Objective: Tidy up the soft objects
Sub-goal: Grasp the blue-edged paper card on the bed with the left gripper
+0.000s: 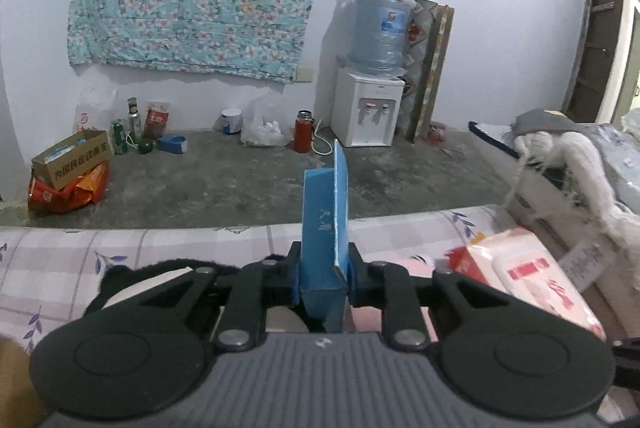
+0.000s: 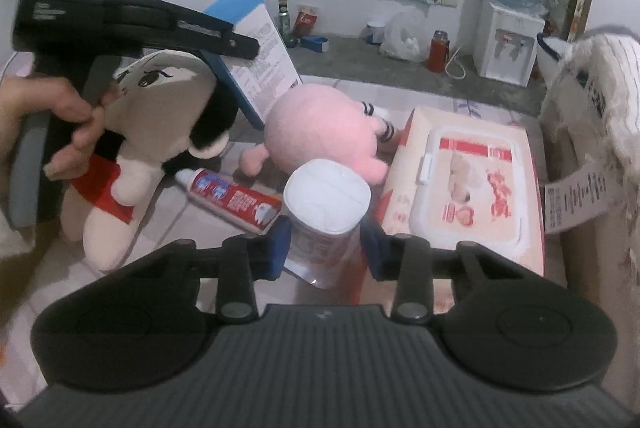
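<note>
The left gripper point(image 1: 323, 278) has its jaws drawn in close on a blue box point(image 1: 325, 228): the 2 blue pads press its flat sides and the box stands upright between them, rising well above the fingertips with 1 flap open at the top. In the right wrist view the same box point(image 2: 256, 67) tilts above the toys, carried by the black gripper that a hand point(image 2: 52, 123) squeezes at the left edge.

The right gripper point(image 2: 325, 248) has its jaws narrowed around a white, wrapped cylindrical pack point(image 2: 326, 211), probably a tissue roll, though blur hides its label. The pack stands on end between the pads; the left pad looks to be touching its side, and the right one seems to as well, so I read it as gripped.

Just ahead of the right jaws and to their left, a toothpaste tube point(image 2: 232, 197) lies flat on the bed point(image 2: 168, 224), its far end beside the pack. Beyond it sits a pink plush toy point(image 2: 320, 131), straight ahead of the jaws. Further left, under the left gripper, is a white plush doll point(image 2: 132, 155) with black hair and a red garment. To the right of the jaws, touching or nearly touching the pack, lies a wet wipes pack point(image 2: 468, 187), lid upward. A frayed white cloth point(image 2: 592, 91) drapes at the far right.
</note>
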`<state>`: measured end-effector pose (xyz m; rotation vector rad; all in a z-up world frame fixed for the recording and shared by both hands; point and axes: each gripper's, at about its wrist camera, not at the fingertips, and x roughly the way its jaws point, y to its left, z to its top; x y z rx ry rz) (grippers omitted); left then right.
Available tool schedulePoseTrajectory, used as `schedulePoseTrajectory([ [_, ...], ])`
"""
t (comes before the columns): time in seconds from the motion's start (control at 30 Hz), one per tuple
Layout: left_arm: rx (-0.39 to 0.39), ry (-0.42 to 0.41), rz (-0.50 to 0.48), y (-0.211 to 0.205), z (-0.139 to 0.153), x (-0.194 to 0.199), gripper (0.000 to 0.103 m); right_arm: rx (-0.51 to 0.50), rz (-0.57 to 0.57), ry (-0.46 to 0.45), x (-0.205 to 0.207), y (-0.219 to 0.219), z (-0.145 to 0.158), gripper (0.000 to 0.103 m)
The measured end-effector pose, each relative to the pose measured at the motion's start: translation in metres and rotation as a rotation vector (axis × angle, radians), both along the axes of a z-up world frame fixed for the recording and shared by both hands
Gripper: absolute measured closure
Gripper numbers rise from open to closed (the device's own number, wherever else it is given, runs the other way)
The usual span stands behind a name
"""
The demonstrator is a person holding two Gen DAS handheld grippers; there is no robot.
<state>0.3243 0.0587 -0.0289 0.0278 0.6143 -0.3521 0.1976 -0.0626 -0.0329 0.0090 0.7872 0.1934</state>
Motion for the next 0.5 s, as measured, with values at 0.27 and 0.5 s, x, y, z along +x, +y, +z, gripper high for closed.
schedulePoseTrajectory([
  [0.27,-0.011,-0.019,-0.054,0.021,0.031,-0.056,0.082,0.064,-0.017,0.002,-0.036,-0.004,0.01,0.101],
  [0.5,-0.02,-0.021,-0.105,0.055,0.062,-0.123,0.082,0.008,-0.039,-0.003,-0.053,0.004,0.021,0.059],
])
